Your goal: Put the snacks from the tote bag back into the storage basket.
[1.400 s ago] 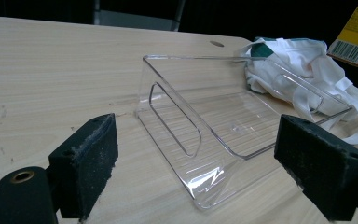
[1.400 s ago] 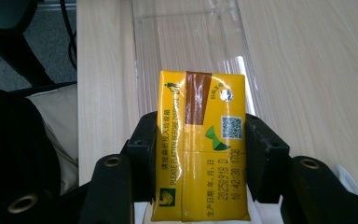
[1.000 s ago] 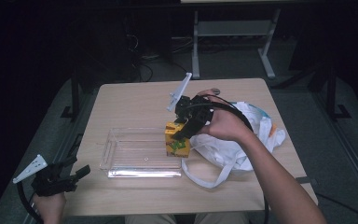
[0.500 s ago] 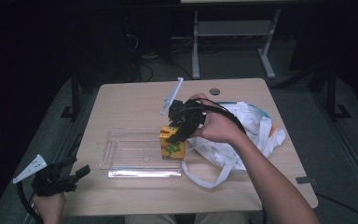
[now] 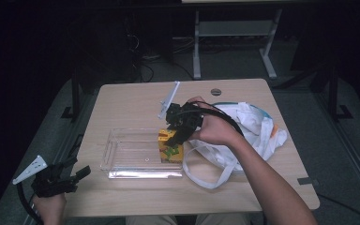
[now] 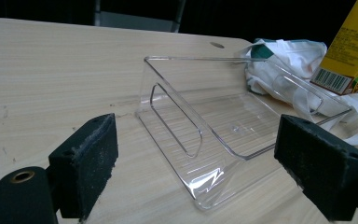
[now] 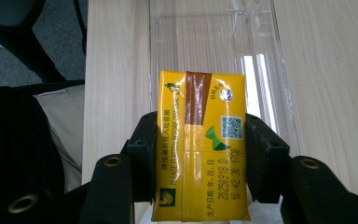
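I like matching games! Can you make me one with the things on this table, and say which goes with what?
Things:
1. yellow drink carton
2. clear plastic tray
3. white cloth bag
4. left hand-held gripper

States:
A. lying crumpled on the right of the table
B. open, at the table's near left corner
C. pinched by the right hand-held gripper
D. empty, in the middle of the table

Pairs: 1-C, 2-D, 3-A, 4-B

The right gripper [image 7: 200,154] clamps a yellow drink carton [image 7: 200,144] (foil straw hole facing the camera) between both black jaws, above the clear plastic tray [image 7: 279,93] on the wooden table [image 7: 335,70].
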`<state>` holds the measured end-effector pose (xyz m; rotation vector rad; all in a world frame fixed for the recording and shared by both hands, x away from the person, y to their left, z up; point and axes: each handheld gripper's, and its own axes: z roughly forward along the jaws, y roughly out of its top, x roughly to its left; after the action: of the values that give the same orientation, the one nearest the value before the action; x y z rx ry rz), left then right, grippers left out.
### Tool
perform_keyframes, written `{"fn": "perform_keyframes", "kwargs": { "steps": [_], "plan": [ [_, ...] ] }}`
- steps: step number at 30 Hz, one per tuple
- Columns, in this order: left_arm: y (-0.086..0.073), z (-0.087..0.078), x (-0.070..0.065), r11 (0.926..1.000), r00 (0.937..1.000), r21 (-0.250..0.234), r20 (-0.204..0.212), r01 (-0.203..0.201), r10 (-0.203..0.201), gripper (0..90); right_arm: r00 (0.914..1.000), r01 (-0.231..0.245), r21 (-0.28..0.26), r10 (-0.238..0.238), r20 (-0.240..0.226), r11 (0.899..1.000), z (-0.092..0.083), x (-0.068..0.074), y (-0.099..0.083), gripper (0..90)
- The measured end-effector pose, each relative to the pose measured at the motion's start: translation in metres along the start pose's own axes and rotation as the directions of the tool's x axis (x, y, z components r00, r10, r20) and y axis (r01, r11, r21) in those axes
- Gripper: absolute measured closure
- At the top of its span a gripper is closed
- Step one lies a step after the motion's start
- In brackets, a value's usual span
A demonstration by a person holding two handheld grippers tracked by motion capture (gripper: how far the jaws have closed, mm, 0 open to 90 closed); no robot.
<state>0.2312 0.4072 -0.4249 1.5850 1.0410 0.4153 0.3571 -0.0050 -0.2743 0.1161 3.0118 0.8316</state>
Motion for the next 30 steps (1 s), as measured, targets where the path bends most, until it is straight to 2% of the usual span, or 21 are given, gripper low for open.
{"fn": "perform_keyframes", "kwargs": {
  "steps": [30],
  "plan": [
    [0.0, 0.0, -0.001, 1.0, 1.0, -0.002, 0.001, 0.004, -0.004, 13.0, 0.9997, 0.01, 0.015, -0.01, -0.023, 1.0, 0.019, 0.0, 0.001, 52.3]
  ]
}}
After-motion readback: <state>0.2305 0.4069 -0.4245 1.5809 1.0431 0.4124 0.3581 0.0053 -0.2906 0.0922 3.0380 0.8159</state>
